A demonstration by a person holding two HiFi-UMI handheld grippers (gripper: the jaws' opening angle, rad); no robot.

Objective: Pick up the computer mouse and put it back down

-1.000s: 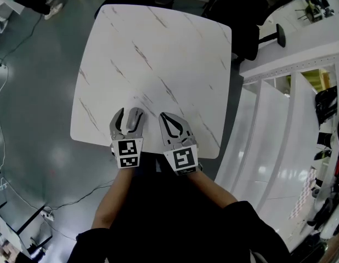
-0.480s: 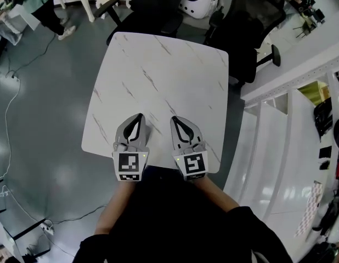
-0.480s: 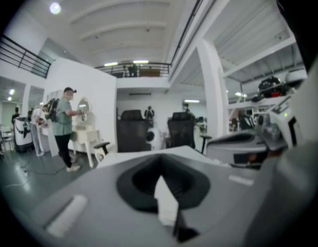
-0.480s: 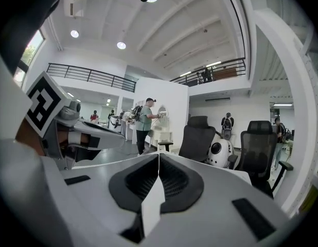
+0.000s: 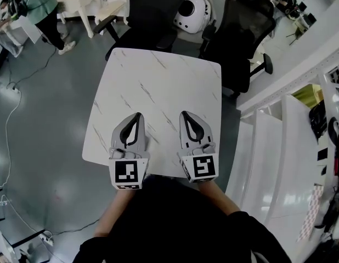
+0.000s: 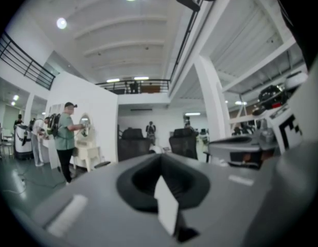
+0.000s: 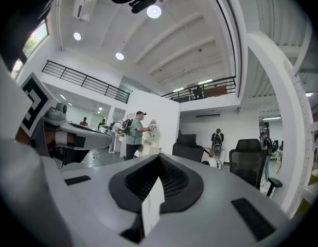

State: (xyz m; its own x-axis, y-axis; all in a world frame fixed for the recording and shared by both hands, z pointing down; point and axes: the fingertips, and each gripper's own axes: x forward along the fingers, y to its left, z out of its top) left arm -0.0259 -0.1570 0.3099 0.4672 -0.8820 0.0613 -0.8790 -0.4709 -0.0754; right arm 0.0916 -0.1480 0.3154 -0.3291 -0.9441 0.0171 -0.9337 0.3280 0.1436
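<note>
Now: two tongs above a white, marble-veined square table (image 5: 158, 75).
Grey left gripper (image 5: 137, 115) closed, empty; grey right gripper (image 5: 186, 114) likewise.

You have a white marble table (image 5: 158, 86) before you. Beyond it a black chair (image 5: 150, 10) stands at 12 o'clock, a second chair (image 5: 241, 37) at 1 o'clock, and a person in green (image 5: 40, 1) at 10 o'clock.
</note>
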